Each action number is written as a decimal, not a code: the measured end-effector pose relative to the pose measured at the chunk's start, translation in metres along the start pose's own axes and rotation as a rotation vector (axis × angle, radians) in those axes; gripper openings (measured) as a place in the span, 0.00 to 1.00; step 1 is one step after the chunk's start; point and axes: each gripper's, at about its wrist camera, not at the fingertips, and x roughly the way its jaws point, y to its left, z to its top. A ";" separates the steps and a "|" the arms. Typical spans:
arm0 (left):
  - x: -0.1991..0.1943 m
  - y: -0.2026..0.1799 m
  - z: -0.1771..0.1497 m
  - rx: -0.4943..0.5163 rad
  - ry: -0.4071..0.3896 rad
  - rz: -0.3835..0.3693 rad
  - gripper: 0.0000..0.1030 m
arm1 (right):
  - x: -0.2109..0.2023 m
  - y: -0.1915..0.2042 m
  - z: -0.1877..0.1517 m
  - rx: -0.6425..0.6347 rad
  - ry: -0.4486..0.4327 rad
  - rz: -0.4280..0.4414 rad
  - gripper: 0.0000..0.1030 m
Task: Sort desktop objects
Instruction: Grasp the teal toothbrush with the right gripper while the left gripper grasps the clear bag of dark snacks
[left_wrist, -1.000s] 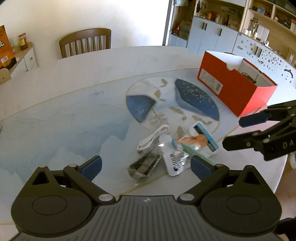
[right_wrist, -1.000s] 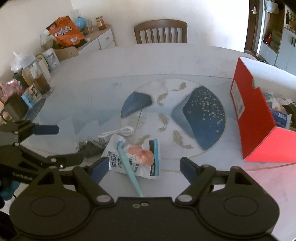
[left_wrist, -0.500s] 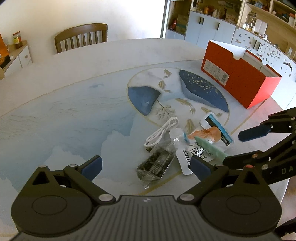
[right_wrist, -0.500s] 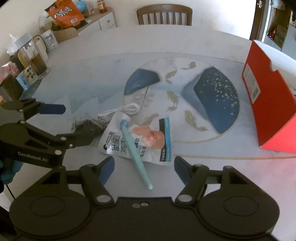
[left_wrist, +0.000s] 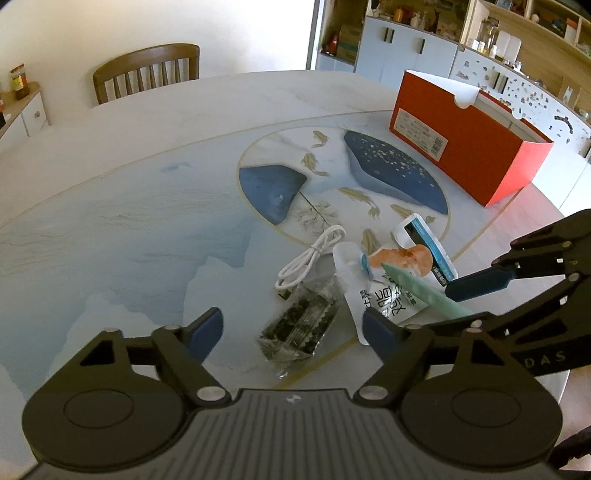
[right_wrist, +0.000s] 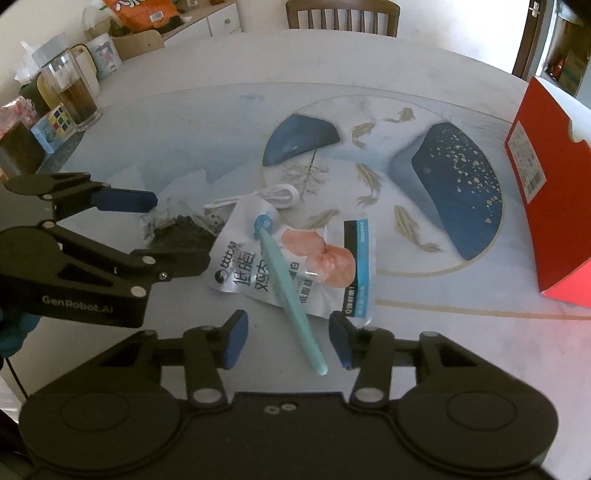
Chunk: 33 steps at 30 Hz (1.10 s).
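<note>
A small pile lies near the table's front edge. It holds a white food pouch (right_wrist: 325, 266) (left_wrist: 388, 295), a teal pen (right_wrist: 284, 280) (left_wrist: 424, 291) lying across the pouch, a coiled white USB cable (right_wrist: 269, 194) (left_wrist: 310, 254) and a clear packet of dark contents (left_wrist: 299, 325) (right_wrist: 177, 229). My left gripper (left_wrist: 291, 328) (right_wrist: 155, 230) hangs over the packet. Its jaws are closing, the packet lies between them and the pads stand clear of it. My right gripper (right_wrist: 288, 339) (left_wrist: 461, 302) straddles the pen's near end. Its jaws are closing too, with gaps left on both sides.
A red open box (left_wrist: 461, 147) (right_wrist: 554, 184) stands at the right of the round table (left_wrist: 129, 221). A glass pitcher (right_wrist: 74, 92), a cube puzzle box (right_wrist: 55, 125) and mugs crowd the table's left edge. A wooden chair (left_wrist: 147, 70) stands beyond the far side.
Both grippers have sunk closer to the pile and their jaws have narrowed, the right pair more. The right fingers now flank the pen's near end.
</note>
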 end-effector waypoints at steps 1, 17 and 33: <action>0.000 0.000 0.000 -0.001 0.001 -0.001 0.74 | 0.000 0.000 0.000 0.001 0.000 -0.001 0.41; 0.001 -0.005 0.003 0.006 0.015 -0.026 0.36 | 0.002 0.002 0.002 0.001 -0.006 -0.030 0.14; -0.015 -0.003 0.008 -0.070 0.029 -0.034 0.28 | -0.018 -0.006 0.006 0.057 -0.035 0.042 0.08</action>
